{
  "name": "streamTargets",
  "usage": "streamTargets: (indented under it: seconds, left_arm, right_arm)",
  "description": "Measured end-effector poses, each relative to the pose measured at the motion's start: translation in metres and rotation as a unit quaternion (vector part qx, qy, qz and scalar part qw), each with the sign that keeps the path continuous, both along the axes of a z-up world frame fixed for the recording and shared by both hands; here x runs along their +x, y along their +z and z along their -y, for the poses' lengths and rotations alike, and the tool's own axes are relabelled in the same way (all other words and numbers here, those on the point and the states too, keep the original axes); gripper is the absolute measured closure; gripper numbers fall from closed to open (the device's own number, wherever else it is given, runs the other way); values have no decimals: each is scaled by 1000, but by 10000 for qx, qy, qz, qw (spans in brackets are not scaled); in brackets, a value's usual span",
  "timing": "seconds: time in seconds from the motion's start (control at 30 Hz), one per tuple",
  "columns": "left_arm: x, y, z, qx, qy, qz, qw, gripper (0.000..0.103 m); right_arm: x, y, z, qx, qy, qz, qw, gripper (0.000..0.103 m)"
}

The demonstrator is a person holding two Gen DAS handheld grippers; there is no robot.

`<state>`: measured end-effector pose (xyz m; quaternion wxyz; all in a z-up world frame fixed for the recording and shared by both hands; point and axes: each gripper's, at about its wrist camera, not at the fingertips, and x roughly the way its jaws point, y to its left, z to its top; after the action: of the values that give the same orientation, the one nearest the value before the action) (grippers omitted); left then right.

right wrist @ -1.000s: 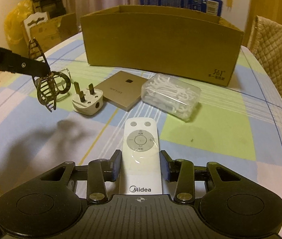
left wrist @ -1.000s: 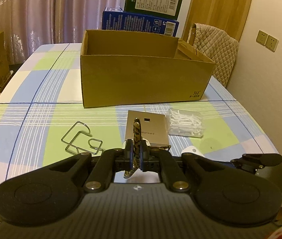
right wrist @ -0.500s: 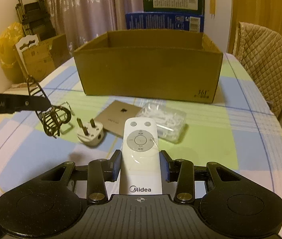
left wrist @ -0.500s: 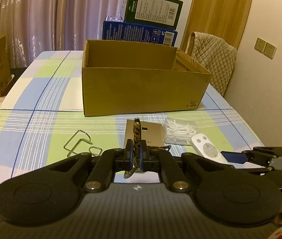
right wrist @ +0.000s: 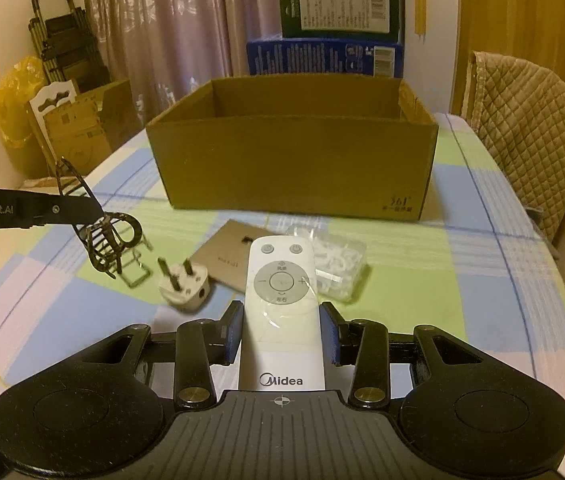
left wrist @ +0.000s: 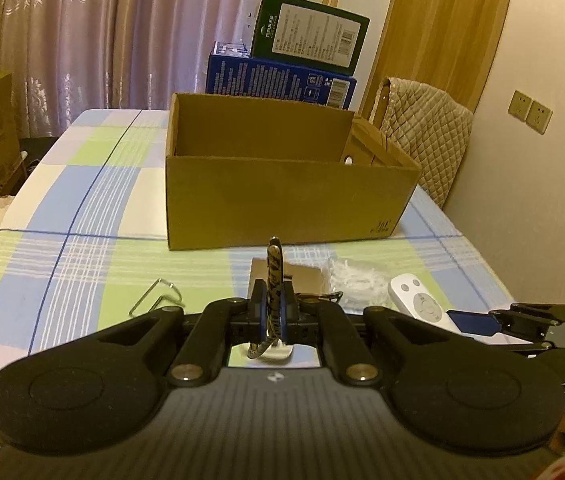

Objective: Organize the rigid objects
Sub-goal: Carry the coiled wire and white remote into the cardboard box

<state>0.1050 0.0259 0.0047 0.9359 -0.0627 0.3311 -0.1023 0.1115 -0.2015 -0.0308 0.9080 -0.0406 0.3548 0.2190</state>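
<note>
Left gripper (left wrist: 273,312) clamped on a mottled hair clip (left wrist: 274,276), centre of its frame. Right gripper (right wrist: 281,334) closed on a white remote (right wrist: 281,300), lower centre. Cardboard box (right wrist: 294,164) open, mid-frame beyond. Below it on the checked tablecloth (right wrist: 422,292): white plug (right wrist: 184,286), tan card (right wrist: 224,256), clear tub (right wrist: 336,264), wire hook (left wrist: 158,296).
</note>
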Motion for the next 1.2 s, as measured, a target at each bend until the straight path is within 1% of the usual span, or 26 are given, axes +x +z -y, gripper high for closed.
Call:
streamTargets:
  seconds: [0.13,0.23,0.33,0.4,0.53,0.57,0.67,0.77,0.87,0.93,1.03,1.2]
  left_arm:
    - [22,13,-4,-145,-30,47,9999,99]
    - [43,25,-4,-149,-72,117,9998,99]
    - [64,37,-5,-257,-115,163,9995,99]
    - [81,47,-6,-250,-136,221,9993,99]
    - [118,64,-12,-334,-138,301,9989,99]
    - [130,67,-14,-339,-117,296,9989,99]
    - [161,72,-18,-179,-15,195,9996,99]
    - [184,70,-23,-107,69,78,9999,99]
    - [196,62,-23,9,74,-20,10000,99]
    - [199,55,-23,97,49,-81,9999,99]
    - [204,45,-21,209,20,-168,9996,99]
    - [210,35,-23,242,40,-247,9994,99]
  right_arm:
    - [21,21,4,89,-24,160,9998,66]
    - [41,38,6,186,-55,253,9995,66]
    - [65,56,7,241,-64,364,9990,66]
    - [83,66,8,264,-84,412,9988,66]
    - [121,85,7,173,-153,540,9983,66]
    - [129,90,6,153,-164,572,9981,66]
    - [157,102,5,175,-254,591,9978,66]
    - [180,105,4,139,-343,576,9977,66]
    - [197,101,0,44,-331,503,9982,66]
    - [206,96,-2,-12,-330,445,9985,66]
    - [214,88,-3,50,-385,304,9988,66]
    - [220,79,-6,54,-396,208,9990,66]
